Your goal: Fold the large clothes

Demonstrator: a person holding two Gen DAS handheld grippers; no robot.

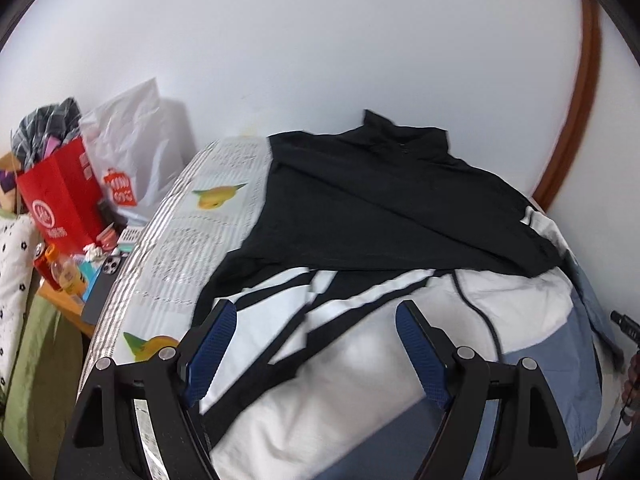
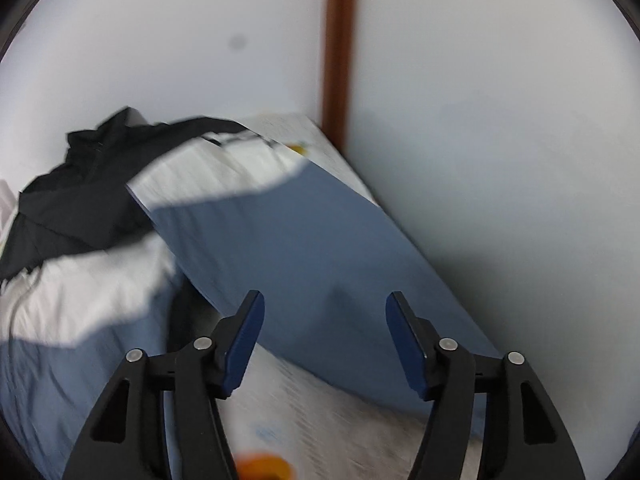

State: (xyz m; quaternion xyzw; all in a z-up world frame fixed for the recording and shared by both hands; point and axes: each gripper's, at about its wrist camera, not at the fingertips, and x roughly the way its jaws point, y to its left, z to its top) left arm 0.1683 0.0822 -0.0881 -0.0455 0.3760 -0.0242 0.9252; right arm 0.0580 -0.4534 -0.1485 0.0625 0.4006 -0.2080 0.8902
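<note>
A large jacket [image 1: 372, 208] in black, white and blue panels lies spread on a bed with a printed sheet [image 1: 188, 240]. Its black upper part and collar lie toward the wall, and one black sleeve with white stripes is folded across the white middle. My left gripper [image 1: 316, 322] hovers open above the striped sleeve with nothing between its blue pads. In the right wrist view, the jacket's blue and white sleeve [image 2: 312, 248] stretches out flat toward the wall corner. My right gripper [image 2: 324, 312] stands open just above the blue sleeve end, its pads clear of the cloth.
Left of the bed is a cluttered wooden side table [image 1: 68, 304] with a red paper bag [image 1: 64, 196], a white plastic bag [image 1: 132, 148], a phone [image 1: 108, 272] and small bottles. White walls and a brown wooden post [image 2: 340, 48] close the bed's far side.
</note>
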